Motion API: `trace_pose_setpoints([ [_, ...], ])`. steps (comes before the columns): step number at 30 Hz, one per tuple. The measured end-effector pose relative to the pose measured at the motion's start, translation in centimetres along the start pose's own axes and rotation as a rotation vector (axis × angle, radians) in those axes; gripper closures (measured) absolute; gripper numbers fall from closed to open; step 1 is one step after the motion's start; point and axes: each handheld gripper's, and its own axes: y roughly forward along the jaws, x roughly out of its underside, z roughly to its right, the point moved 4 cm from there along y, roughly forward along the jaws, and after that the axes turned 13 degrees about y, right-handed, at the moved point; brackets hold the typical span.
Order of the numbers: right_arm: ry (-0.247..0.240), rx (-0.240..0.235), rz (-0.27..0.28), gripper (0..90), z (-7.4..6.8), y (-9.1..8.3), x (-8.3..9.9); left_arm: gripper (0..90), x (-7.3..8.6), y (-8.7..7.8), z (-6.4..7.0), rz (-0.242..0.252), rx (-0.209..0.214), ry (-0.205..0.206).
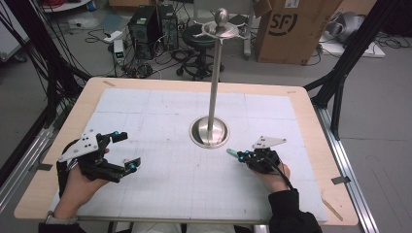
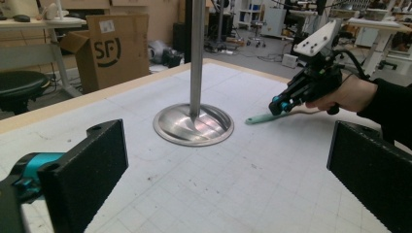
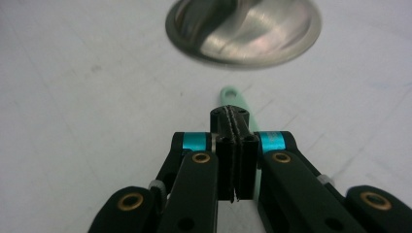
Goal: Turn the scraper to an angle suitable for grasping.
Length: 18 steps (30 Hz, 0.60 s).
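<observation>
R gripper (image 3: 234, 145) clamped on green handle (image 3: 233, 99), L gripper (image 1: 121, 151) agape

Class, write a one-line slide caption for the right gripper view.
Right tongs shut on a mint-green handle near the steel stand base.

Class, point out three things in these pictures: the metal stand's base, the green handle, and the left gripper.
stand base (image 1: 196, 132): high view, left part of its dish.
green handle (image 3: 231, 95): right gripper view, looped tip.
left gripper (image 1: 125, 151): high view, midway between its fingertips.
</observation>
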Motion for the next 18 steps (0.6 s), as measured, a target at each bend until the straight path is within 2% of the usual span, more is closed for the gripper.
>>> trace_pose_setpoints([
  [1, 0.006, -0.007, 0.027, 89.7, 0.1, -0.6, -0.3, 1.7, 0.0, 0.0, -0.1, 0.002, 0.0, 0.0],
  [2, 0.006, -0.007, 0.027, 89.7, 0.1, -0.6, -0.3, 1.7, 0.0, 0.0, -0.1, 0.002, 0.0, 0.0],
  [4, 0.007, -0.023, 0.059, 89.6, 0.2, -2.1, -0.8, 1.7, 0.0, 0.1, -0.2, 0.004, 0.001, -0.001],
  [6, -0.011, -0.028, 0.076, 89.1, 0.2, -2.9, -1.1, 1.7, 0.0, 0.1, -0.2, 0.004, 0.001, -0.002],
  [9, -0.028, -0.058, 0.097, 79.2, 0.1, -4.0, -1.4, 1.7, -0.1, 0.2, -0.3, 0.006, -0.001, -0.005],
  [11, -0.036, -0.088, 0.103, 69.2, 0.0, -4.5, -1.5, 1.7, -0.1, 0.2, -0.3, 0.005, -0.001, -0.003],
  [14, -0.021, -0.151, 0.085, 59.9, -0.2, -5.4, -1.5, 1.7, -0.1, 0.3, -0.5, 0.007, -0.002, -0.005],
  [16, -0.02, -0.162, 0.082, 56.4, -0.2, -5.6, -1.5, 1.7, -0.2, 0.4, -0.5, 0.017, 0.011, -0.016],
  [17, -0.03, -0.169, 0.09, 51.0, -0.2, -6.1, -1.5, 1.7, -0.3, 0.4, -0.4, 0.028, 0.017, -0.023],
  [18, -0.03, -0.169, 0.09, 51.0, -0.2, -6.1, -1.5, 1.7, -0.5, 0.5, -0.4, 0.035, 0.019, -0.022],
])
